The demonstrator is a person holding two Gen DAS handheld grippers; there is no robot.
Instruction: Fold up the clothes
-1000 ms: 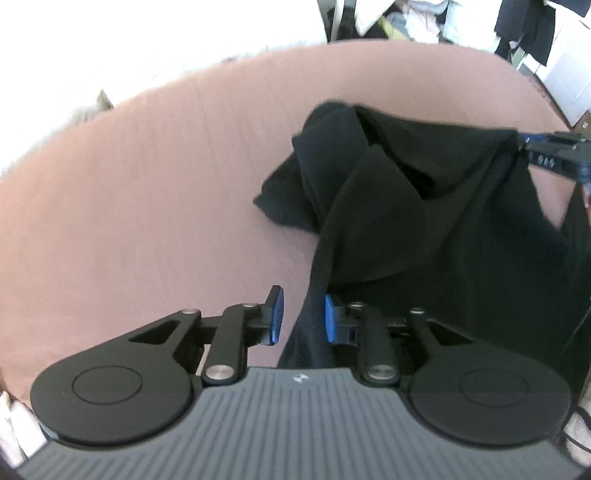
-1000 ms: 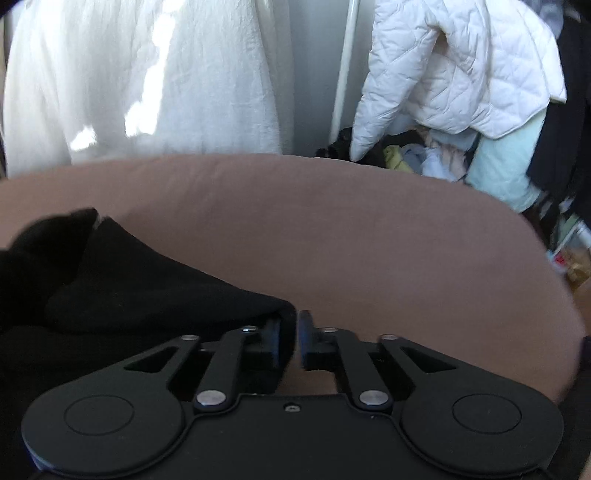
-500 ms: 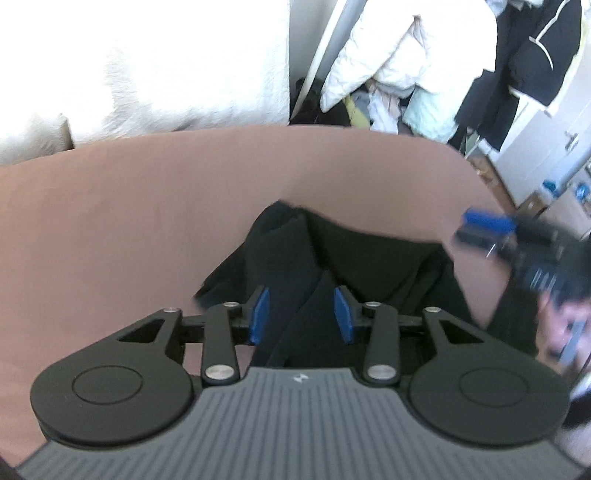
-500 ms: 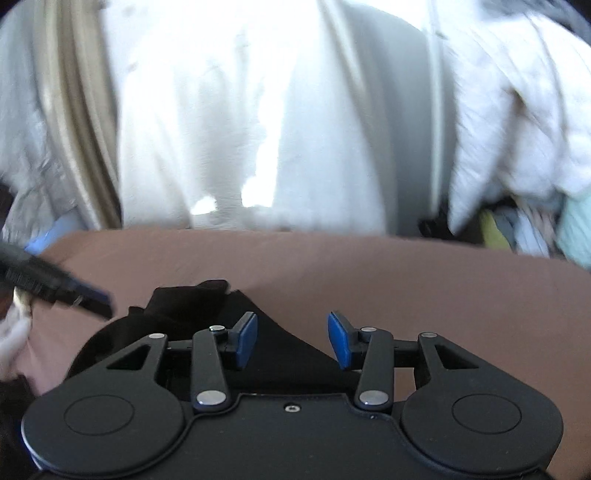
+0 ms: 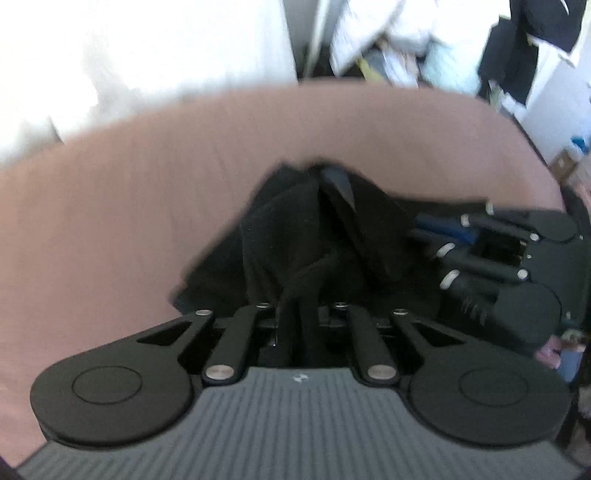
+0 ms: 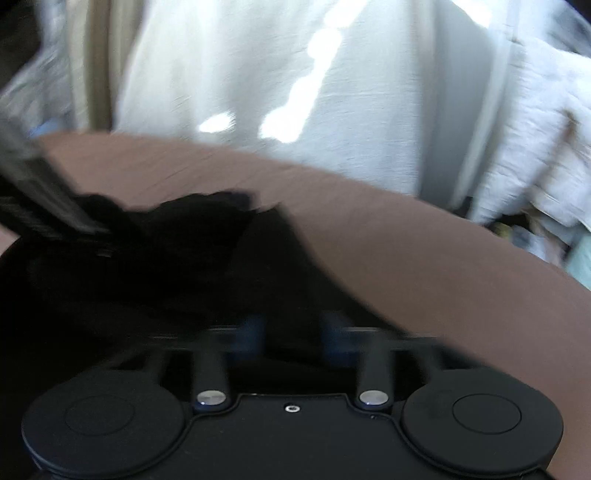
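A black garment (image 5: 314,236) lies bunched on the brown bed sheet (image 5: 110,206). My left gripper (image 5: 300,321) is shut on a fold of the black garment, which rises out from between its fingers. My right gripper (image 6: 292,332) is open, its blue pads (image 6: 255,332) apart over the garment's right edge (image 6: 221,266). The right gripper also shows in the left wrist view (image 5: 436,236), just right of the bunched cloth. The left gripper's body (image 6: 40,206) shows blurred at the left of the right wrist view.
White curtains (image 6: 295,74) hang behind the bed. A white quilted jacket (image 5: 369,33) and dark hanging clothes (image 5: 524,48) stand beyond the bed's far edge. The brown sheet (image 6: 443,258) spreads to the right of the garment.
My left gripper has closed on the black garment. My right gripper let go of it, opened, and moved in close beside the left one over the cloth.
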